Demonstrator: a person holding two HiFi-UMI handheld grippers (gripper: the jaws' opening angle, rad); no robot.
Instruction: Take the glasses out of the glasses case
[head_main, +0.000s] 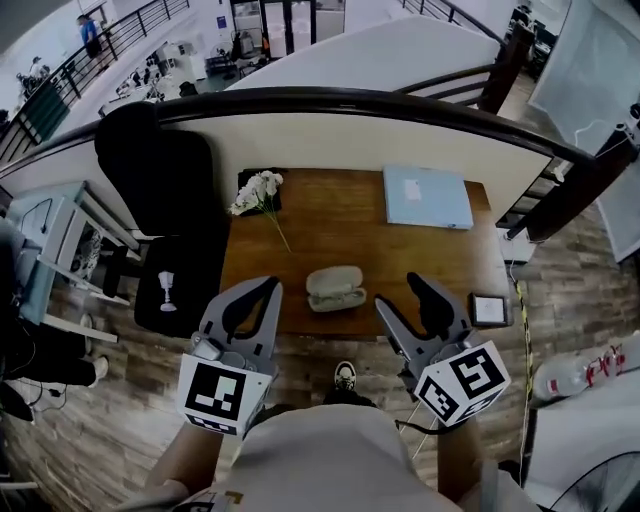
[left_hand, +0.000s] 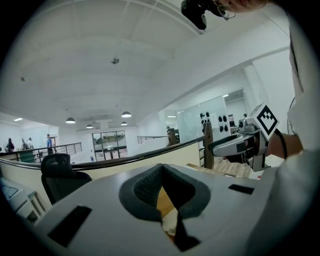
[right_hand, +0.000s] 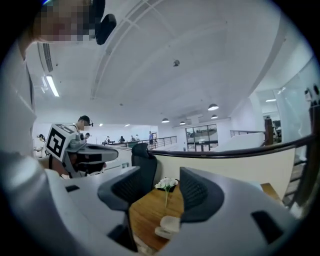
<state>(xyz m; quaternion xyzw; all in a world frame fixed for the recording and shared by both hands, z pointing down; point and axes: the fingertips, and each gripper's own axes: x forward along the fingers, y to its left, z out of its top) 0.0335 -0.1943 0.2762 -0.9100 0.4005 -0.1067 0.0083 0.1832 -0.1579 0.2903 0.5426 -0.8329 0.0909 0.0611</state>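
Observation:
A beige glasses case (head_main: 335, 288) lies near the front edge of the wooden table (head_main: 350, 225), its lid down over a dark seam. No glasses show. Both grippers hover over the floor short of the table's front edge, one on each side of the case, touching nothing. My left gripper (head_main: 262, 290) has its pads meeting at the tips, shut on nothing; in the left gripper view (left_hand: 161, 167) a pale bit of the case (left_hand: 170, 222) shows below them. My right gripper (head_main: 398, 295) is open, and the right gripper view (right_hand: 159, 180) shows the case (right_hand: 167, 226) between its fingers.
A white flower sprig (head_main: 258, 190) lies at the table's back left, a light-blue flat folder (head_main: 427, 197) at the back right. A small dark tablet (head_main: 490, 310) sits at the front right corner. A black office chair (head_main: 165, 200) stands left of the table, and a curved railing (head_main: 380, 105) runs behind it.

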